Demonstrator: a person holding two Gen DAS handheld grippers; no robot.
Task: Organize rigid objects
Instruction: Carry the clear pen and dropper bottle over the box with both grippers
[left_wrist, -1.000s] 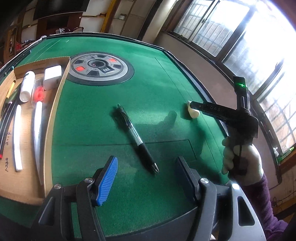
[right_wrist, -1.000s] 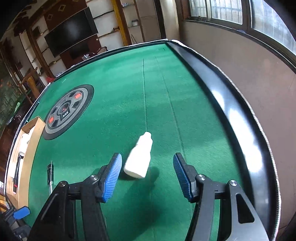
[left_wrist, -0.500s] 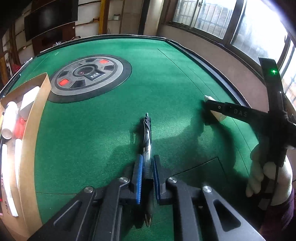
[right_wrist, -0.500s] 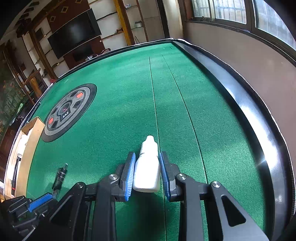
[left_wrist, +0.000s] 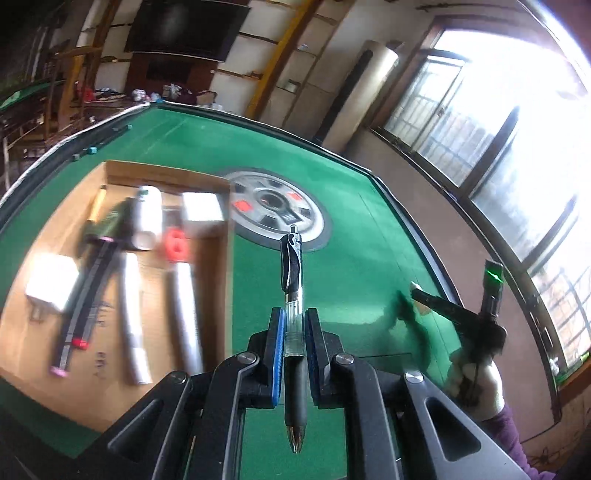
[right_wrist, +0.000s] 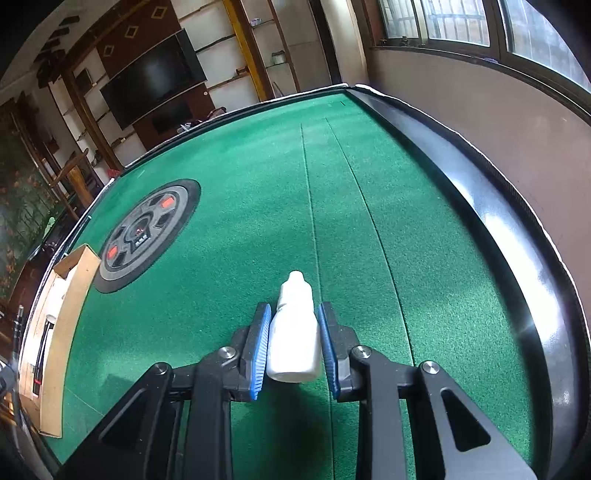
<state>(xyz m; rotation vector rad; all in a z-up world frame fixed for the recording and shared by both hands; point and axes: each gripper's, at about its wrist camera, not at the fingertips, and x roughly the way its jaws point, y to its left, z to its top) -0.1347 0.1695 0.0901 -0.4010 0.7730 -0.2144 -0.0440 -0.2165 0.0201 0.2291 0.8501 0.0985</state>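
Note:
My left gripper (left_wrist: 293, 326) is shut on a black and clear pen (left_wrist: 291, 288), held above the green table with its tip pointing back at me. The cardboard box (left_wrist: 221, 280) lies to the pen's left, holding white tubes, white blocks, a red piece and dark pens. My right gripper (right_wrist: 293, 330) is shut on a small white dropper bottle (right_wrist: 295, 332), cap pointing away, just above the felt. The right gripper also shows in the left wrist view (left_wrist: 424, 299), far right near the table rim.
A round grey and black control panel (left_wrist: 280, 214) with red buttons sits in the table's middle, also in the right wrist view (right_wrist: 144, 232). The raised black table rim (right_wrist: 498, 236) runs along the right. The box (right_wrist: 70, 295) is at far left there.
My left gripper closed on the pen, lifted it off the felt and swung left toward the box. My right gripper closed on the bottle and raised it slightly.

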